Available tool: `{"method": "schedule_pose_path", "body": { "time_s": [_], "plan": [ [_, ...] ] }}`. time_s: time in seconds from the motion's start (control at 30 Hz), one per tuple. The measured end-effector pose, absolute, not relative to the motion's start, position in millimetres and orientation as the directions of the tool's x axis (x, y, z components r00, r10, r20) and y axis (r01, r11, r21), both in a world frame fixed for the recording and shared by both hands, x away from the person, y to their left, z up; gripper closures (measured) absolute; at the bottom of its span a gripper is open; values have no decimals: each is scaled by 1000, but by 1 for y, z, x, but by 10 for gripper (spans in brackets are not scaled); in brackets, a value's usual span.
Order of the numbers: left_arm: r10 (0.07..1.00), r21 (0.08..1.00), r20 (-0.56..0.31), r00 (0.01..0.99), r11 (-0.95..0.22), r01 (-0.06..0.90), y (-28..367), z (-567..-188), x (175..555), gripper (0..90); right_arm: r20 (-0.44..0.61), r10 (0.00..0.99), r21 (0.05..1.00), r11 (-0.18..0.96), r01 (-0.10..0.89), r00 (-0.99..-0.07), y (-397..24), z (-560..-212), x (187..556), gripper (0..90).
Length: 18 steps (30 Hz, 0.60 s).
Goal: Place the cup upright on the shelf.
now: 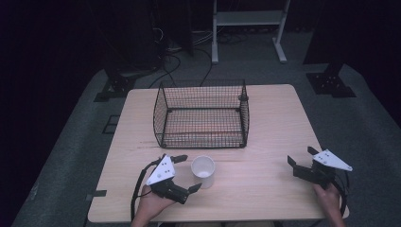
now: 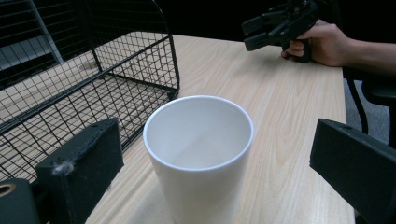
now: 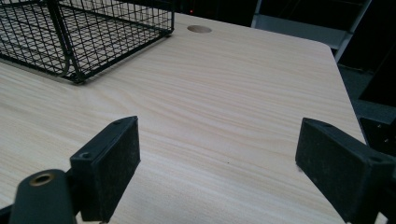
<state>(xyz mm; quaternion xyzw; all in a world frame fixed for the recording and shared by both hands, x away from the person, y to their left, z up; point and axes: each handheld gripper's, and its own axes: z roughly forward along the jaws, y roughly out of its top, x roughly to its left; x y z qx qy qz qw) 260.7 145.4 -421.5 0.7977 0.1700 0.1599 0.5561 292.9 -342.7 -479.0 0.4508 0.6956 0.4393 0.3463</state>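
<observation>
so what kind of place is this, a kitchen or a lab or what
Most likely a lab or recording studio, not a kitchen: a bare wooden table in a dark room, cables trailing across grey carpet, black equipment stands beside it, and a person holding the left gripper.

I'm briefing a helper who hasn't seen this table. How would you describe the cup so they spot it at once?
Start at the black wire basket in the middle of the wooden table. Just in front of it, on the person's side, stands the cup, upright and empty, between the open jaws of the left tool. It is the one white, round thing there.
</observation>
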Motion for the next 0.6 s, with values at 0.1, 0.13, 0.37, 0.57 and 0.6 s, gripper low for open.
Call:
{"method": "schedule_pose_path", "body": {
  "time_s": [0.1, 0.13, 0.37, 0.57, 0.6],
  "plan": [
    [452, 936, 65, 890, -336, 103, 143, -423, 263, 19, -87, 931, 924, 208, 322, -354, -343, -479, 293, 130],
    [454, 935, 63, 889, -338, 106, 142, -424, 264, 19, -87, 931, 923, 208, 322, -354, -343, -479, 293, 130],
    [456, 926, 66, 887, -360, 116, 137, -427, 269, 19, -87, 931, 924, 208, 322, -354, -342, -479, 293, 130],
    [449, 917, 58, 892, -377, 131, 131, -431, 273, 19, -87, 931, 924, 209, 321, -355, -342, -479, 293, 130],
    [449, 913, 60, 892, -385, 133, 130, -432, 274, 19, -87, 931, 924, 209, 321, -355, -342, -479, 293, 130]
  ]
}}
